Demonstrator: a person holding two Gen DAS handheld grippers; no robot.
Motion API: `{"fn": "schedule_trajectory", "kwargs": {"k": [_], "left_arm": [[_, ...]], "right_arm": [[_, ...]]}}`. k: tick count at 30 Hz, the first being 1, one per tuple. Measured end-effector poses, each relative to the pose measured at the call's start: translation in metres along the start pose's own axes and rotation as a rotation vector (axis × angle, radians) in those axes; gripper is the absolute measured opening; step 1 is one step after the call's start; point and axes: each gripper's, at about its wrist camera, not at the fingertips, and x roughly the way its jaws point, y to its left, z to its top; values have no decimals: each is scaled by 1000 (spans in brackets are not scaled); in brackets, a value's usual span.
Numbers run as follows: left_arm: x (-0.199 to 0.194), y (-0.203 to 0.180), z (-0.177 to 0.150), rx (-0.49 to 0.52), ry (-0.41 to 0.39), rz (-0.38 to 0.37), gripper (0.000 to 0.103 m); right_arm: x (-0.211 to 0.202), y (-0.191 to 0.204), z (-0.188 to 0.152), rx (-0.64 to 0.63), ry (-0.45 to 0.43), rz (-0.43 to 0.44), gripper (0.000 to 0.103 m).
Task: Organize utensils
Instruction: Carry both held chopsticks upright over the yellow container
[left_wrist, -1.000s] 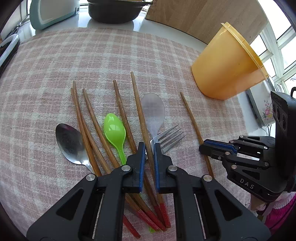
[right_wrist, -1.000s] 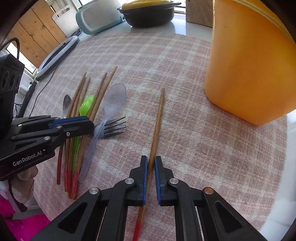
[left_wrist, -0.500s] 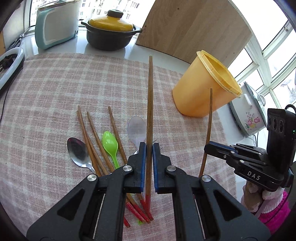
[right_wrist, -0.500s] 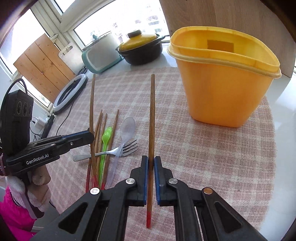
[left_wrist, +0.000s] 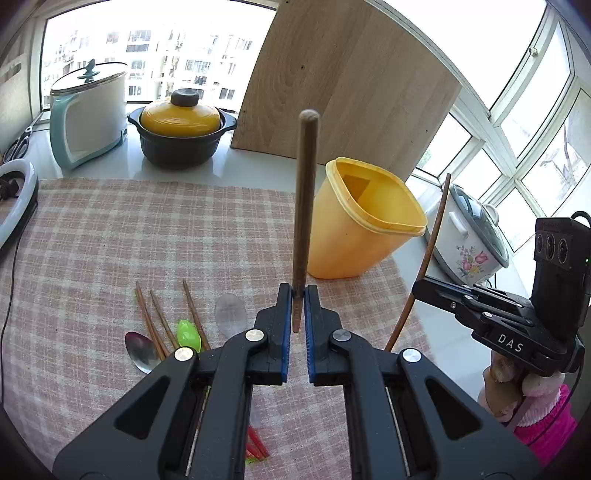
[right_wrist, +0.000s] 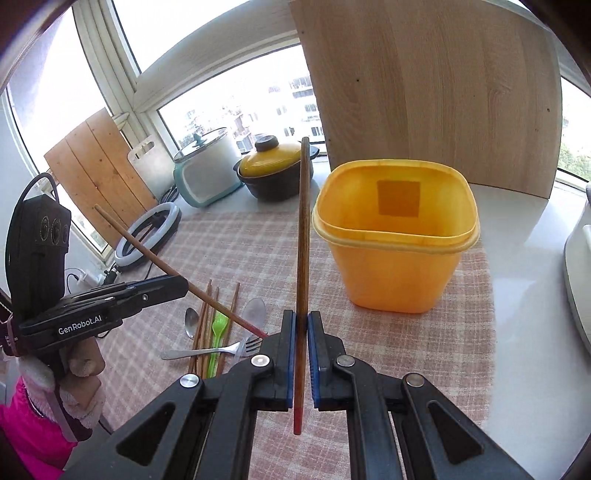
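Observation:
My left gripper (left_wrist: 297, 291) is shut on a brown chopstick (left_wrist: 304, 206) and holds it upright above the checked cloth. My right gripper (right_wrist: 301, 317) is shut on a second chopstick (right_wrist: 303, 236), also upright, left of the yellow bin (right_wrist: 395, 236). The bin (left_wrist: 365, 218) stands open at the cloth's far right. Three chopsticks (left_wrist: 162, 317), a green spoon (left_wrist: 189, 334), a metal spoon (left_wrist: 140, 350), a clear spoon (left_wrist: 231, 312) and a fork (right_wrist: 214, 349) lie on the cloth. Each gripper shows in the other's view, the right (left_wrist: 417, 286) and the left (right_wrist: 184, 286).
A black pot with a yellow lid (left_wrist: 181, 133), a teal and white cooker (left_wrist: 86, 114) and a leaning wooden board (left_wrist: 340, 85) stand behind the cloth. A ring light (right_wrist: 147, 236) lies at the left edge. A flowered rice cooker (left_wrist: 469, 236) stands right of the bin.
Both grippers lifted their chopsticks off the cloth and raised them, tilting up so the bin's opening and the window now show. Both stayed shut.

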Motion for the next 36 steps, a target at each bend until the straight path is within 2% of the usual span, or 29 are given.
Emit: {"fn": "schedule_trajectory", "kwargs": {"k": [13, 23, 30, 36], "left_arm": [[-23, -42, 52, 95, -112, -51, 4], [-23, -61, 88, 110, -166, -74, 4], [0, -76, 103, 146, -159, -52, 4], [29, -79, 102, 149, -106, -36, 4]], "right_arm": [[-50, -16, 45, -2, -175, -52, 4], [-71, -26, 82, -15, -278, -101, 4], [-66, -32, 102, -28, -314, -145, 4], [-54, -47, 113, -9, -328, -170, 4]]}}
